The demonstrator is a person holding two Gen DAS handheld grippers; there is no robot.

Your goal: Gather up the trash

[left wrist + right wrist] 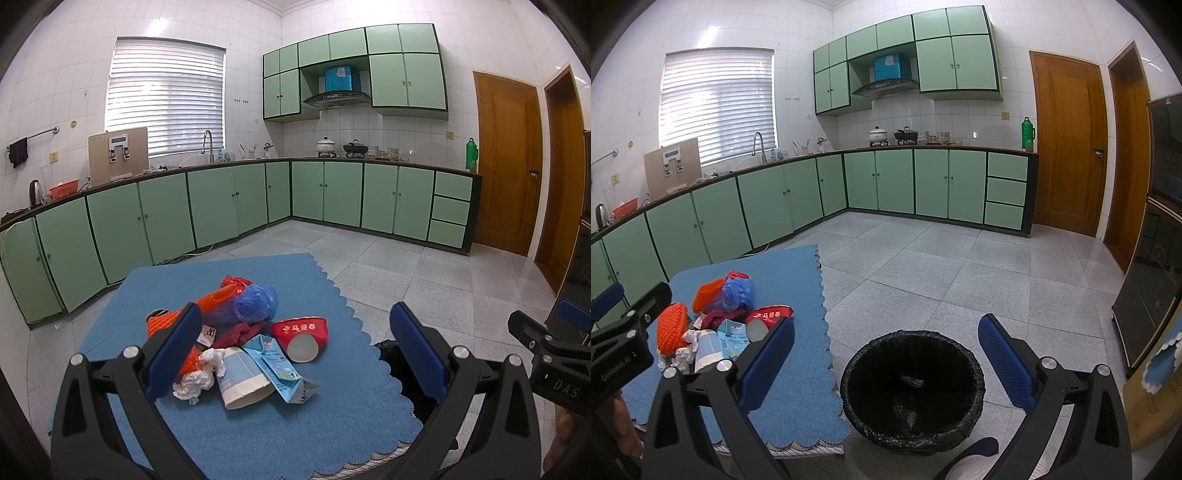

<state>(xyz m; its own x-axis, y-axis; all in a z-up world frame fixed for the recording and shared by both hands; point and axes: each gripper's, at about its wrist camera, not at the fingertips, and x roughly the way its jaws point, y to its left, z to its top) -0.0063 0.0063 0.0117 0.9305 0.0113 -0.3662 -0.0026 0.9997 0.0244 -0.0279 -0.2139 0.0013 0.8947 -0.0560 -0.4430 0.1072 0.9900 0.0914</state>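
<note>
The left gripper [295, 354] is hanging over the blue cloth [332, 406], its jaws spread wide apart and holding nothing. Between and just ahead of its fingers the trash is lying in a heap: a paper cup [240, 380], a milk carton [277, 369], a red bowl [301, 332] on its side, white tissue [195, 384], orange foam net [218, 299] and a blue bag [255, 301]. The left finger is hiding part of the net and what may be a small box. The right gripper [886, 363] is hovering above the black-lined bin [912, 387], its jaws likewise wide and empty. Something small is lying inside the bin, too dark to make out. The heap is sitting to its left, partly cut off by its left finger.
</note>
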